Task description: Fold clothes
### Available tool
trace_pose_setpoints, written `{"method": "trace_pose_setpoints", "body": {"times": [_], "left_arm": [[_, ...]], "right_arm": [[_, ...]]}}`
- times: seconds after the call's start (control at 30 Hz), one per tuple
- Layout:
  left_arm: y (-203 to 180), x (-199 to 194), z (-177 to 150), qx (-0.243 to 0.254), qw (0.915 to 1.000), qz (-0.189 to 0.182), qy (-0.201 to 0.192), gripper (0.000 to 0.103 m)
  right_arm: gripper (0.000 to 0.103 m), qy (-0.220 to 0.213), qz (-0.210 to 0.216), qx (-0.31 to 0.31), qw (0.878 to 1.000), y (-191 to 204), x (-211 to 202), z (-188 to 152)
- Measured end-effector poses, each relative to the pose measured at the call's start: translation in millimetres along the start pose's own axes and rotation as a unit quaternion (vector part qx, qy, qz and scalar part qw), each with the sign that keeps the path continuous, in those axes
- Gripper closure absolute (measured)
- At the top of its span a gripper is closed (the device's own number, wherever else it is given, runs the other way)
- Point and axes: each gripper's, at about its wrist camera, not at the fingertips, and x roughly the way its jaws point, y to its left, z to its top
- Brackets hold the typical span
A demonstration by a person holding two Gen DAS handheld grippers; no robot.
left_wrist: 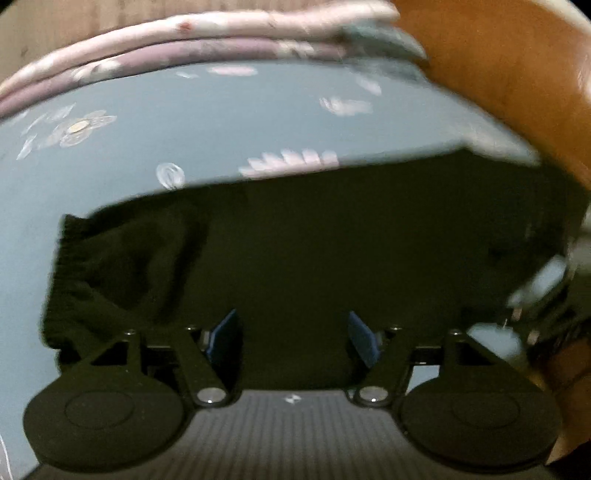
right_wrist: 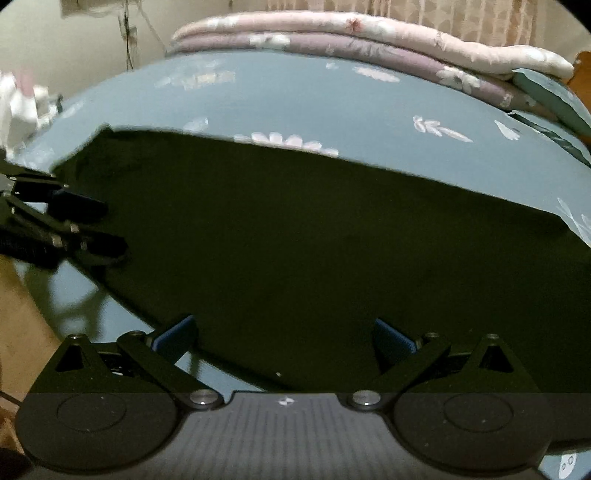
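Note:
A dark green garment (left_wrist: pixel 314 251) lies spread flat on a blue flowered bed sheet (left_wrist: pixel 184 122). Its ribbed cuff (left_wrist: pixel 64 266) is bunched at the left in the left wrist view. My left gripper (left_wrist: pixel 294 336) is open just above the near part of the garment, and nothing is between its blue pads (left_wrist: pixel 225 332). The right wrist view shows the same garment (right_wrist: pixel 314 240) on the sheet (right_wrist: pixel 332 99). There my right gripper (right_wrist: pixel 284 339) stands open and wide over the garment's near edge. The left gripper (right_wrist: pixel 114 227) reaches in from the left at the garment's side edge.
Folded pink and mauve quilts (right_wrist: pixel 351 33) are stacked along the far side of the bed. A wooden headboard (left_wrist: pixel 498 74) curves along the right. Floor (right_wrist: pixel 22 317) lies beyond the bed's near left edge, and a blurred white object (right_wrist: pixel 18 103) stands at the far left.

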Motion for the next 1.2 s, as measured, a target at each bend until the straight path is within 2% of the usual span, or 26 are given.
{"method": "trace_pose_setpoints", "body": {"times": [0.1, 0.17, 0.27, 0.37, 0.5, 0.53, 0.63, 0.8, 0.93, 1.0, 1.1, 1.13, 1.2], "left_arm": [[37.2, -21.9, 11.9, -0.074, 0.9971, 0.009, -0.017, 0.036], [71.9, -28.2, 13.5, -0.144, 0.9893, 0.019, -0.016, 0.036], [119.2, -31.2, 1.9, -0.255, 0.9666, 0.022, -0.005, 0.038], [146.9, -25.3, -20.9, -0.351, 0.9364, -0.009, 0.015, 0.038], [156.8, -10.5, -42.6, -0.414, 0.9082, -0.055, 0.026, 0.038], [157.5, -8.4, -45.5, -0.421, 0.9045, -0.061, 0.027, 0.038], [156.5, -6.0, -47.7, -0.424, 0.9032, -0.065, 0.023, 0.037], [164.5, 1.8, -46.0, -0.445, 0.8914, -0.082, 0.015, 0.033], [165.4, 3.1, -41.7, -0.454, 0.8866, -0.087, 0.009, 0.032], [161.9, -4.9, -42.8, -0.451, 0.8897, -0.067, 0.011, 0.033], [152.8, -29.7, -41.3, -0.431, 0.9018, -0.022, -0.014, 0.035], [150.3, -37.3, -39.9, -0.426, 0.9044, -0.016, -0.026, 0.037], [147.0, -44.8, -35.8, -0.418, 0.9073, -0.024, -0.044, 0.051]], "right_arm": [[0.000, -0.016, 0.007, 0.015, 1.000, -7.4, -11.0, -0.5], [0.000, -0.017, 0.002, 0.023, 1.000, -12.4, -11.6, -0.5], [0.000, -0.016, 0.004, 0.037, 0.999, -17.4, -7.8, -0.6], [0.000, -0.012, 0.005, 0.040, 0.999, -18.3, -7.0, -4.0], [0.000, -0.006, 0.005, 0.041, 0.999, -18.9, -5.8, -7.6], [0.000, -0.006, 0.005, 0.042, 0.999, -19.1, -5.6, -8.1], [0.000, -0.006, 0.005, 0.045, 0.999, -19.1, -5.5, -9.4], [0.000, -0.008, 0.012, 0.044, 0.999, -17.0, -6.3, -7.5], [0.000, -0.014, 0.012, 0.039, 0.999, -12.4, -8.3, -6.3], [0.000, -0.017, 0.016, 0.036, 0.999, -10.8, -11.1, -7.8], [0.000, -0.012, 0.008, 0.036, 0.999, -12.3, -10.4, -10.2], [0.000, -0.012, 0.006, 0.038, 0.999, -13.3, -9.9, -10.8], [0.000, -0.013, 0.004, 0.046, 0.999, -15.4, -9.8, -11.1]]}}
